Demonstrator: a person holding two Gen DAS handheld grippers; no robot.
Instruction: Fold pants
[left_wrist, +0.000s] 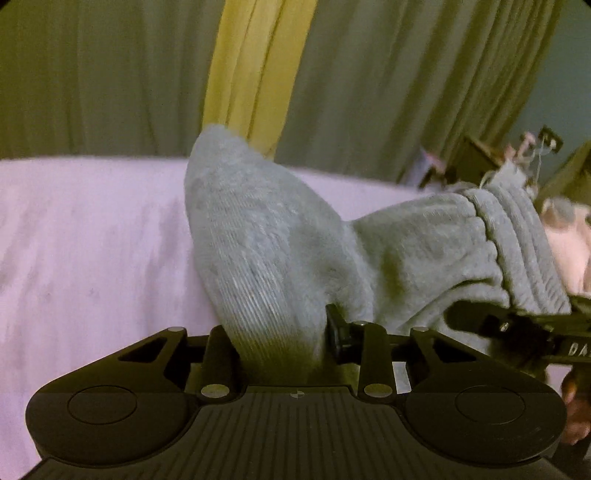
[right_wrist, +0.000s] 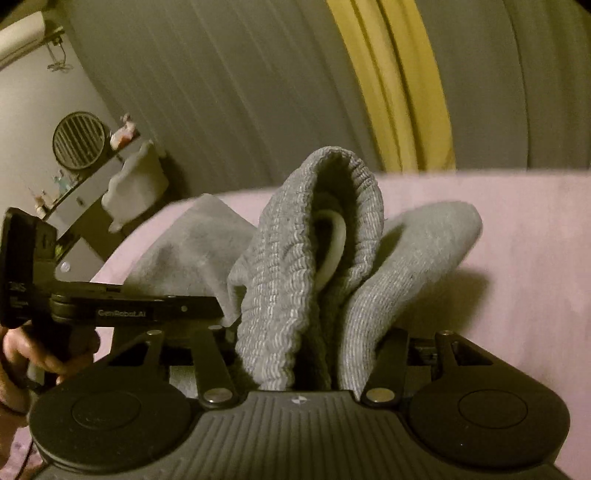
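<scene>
The grey sweatpants (left_wrist: 273, 251) hung bunched between the two grippers above the pink bedsheet (left_wrist: 81, 240), lifted at the waist end and sagging in the middle, with a grey and yellow curtain (left_wrist: 255, 70) behind the far edge of the bed.

The worry I had was slippage. Each grip took in a thick wad of knit rather than a clean single edge, so a layer could have crept out as the cloth was carried, and the fold would then land crooked. The slack between the two holds could also have dragged on the sheet and rumpled underneath. The white drawstring loop (right_wrist: 334, 247), dangling inside the ribbed waistband (right_wrist: 295, 280), looked apt to snag on a finger.

The left gripper (left_wrist: 280, 350) was clamped on a ribbed fold of the pants, its jaws drawn in narrow around the cloth, which rose straight up out of them. The right gripper (right_wrist: 314, 365) was clamped on the gathered waistband and a second fold beside it, its jaws standing wider because of the bulk. In the right wrist view a hand (right_wrist: 33, 354) gripped the other tool's handle at the near left.
</scene>
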